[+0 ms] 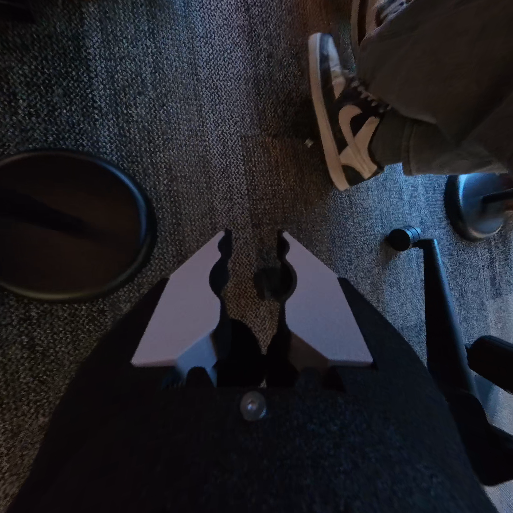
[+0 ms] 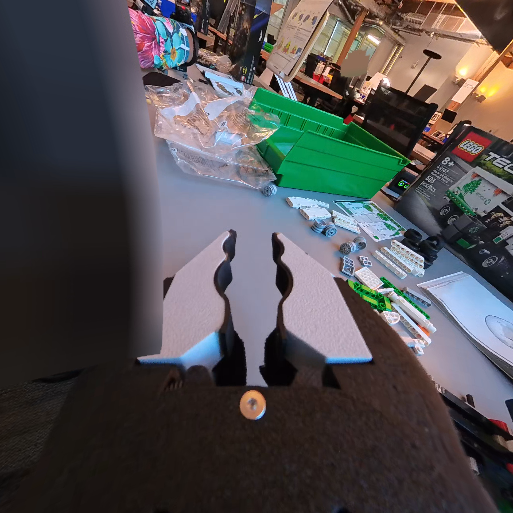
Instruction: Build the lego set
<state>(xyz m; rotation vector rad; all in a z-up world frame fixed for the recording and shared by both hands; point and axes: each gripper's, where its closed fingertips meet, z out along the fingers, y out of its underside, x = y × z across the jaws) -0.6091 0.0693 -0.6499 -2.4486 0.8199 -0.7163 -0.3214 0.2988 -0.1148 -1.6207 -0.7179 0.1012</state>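
Note:
My left gripper (image 1: 254, 233) points down at a grey carpet (image 1: 166, 111), jaws apart. A small dark round piece (image 1: 267, 280) shows against the inner side of its right finger; I cannot tell if it touches the finger or lies on the carpet. My right gripper (image 2: 253, 233) is open and empty, low over a grey table (image 2: 222, 205). To its right lie lego parts: white beams (image 2: 399, 256), grey wheel hubs (image 2: 324, 227), black tyres (image 2: 424, 244) and a green and white pile (image 2: 388, 299).
On the floor are a person's shoe (image 1: 341, 116), a tiny piece (image 1: 308, 143) beside it, a dark round base (image 1: 69, 224) and chair legs with castors (image 1: 433, 277). On the table are a green bin (image 2: 333, 155), plastic bags (image 2: 211, 130), the set's box (image 2: 472, 194), a sticker sheet (image 2: 369, 219) and a booklet (image 2: 477, 313). A dark blurred mass (image 2: 69, 166) fills the left.

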